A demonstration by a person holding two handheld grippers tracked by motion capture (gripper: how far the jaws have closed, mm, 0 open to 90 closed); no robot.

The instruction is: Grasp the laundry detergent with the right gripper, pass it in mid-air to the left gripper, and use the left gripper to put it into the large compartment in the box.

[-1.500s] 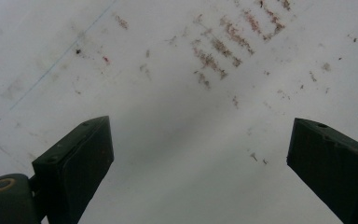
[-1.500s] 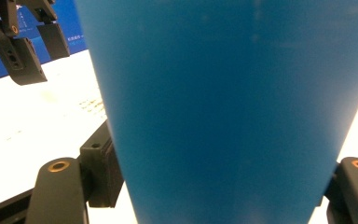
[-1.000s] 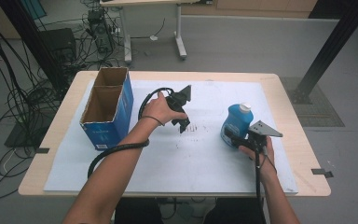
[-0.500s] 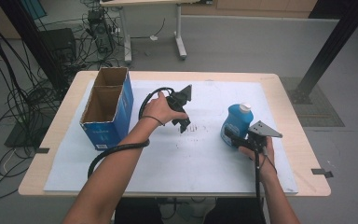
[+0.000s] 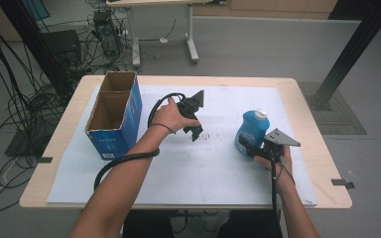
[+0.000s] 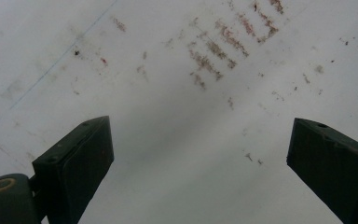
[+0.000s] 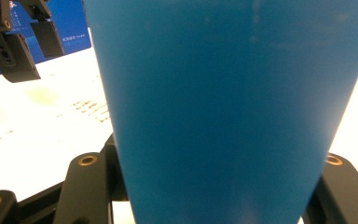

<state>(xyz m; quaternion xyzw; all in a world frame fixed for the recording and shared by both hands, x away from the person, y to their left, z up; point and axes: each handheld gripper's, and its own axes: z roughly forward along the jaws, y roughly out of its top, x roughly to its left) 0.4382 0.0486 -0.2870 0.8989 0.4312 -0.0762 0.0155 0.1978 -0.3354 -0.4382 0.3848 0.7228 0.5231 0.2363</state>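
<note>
While clamped on the bottle point(image 5: 250, 131), right gripper point(image 5: 245, 147) set to lift toward the box point(image 5: 113, 115); left gripper point(image 5: 193, 130) fingers spread, empty, between box and bottle.

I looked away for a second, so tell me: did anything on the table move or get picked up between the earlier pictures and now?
Nothing visibly changed. The right gripper stays shut on the blue bottle, which stands upright on the white sheet. The left gripper still hangs open above the sheet, and the blue cardboard box sits where it was.
</note>
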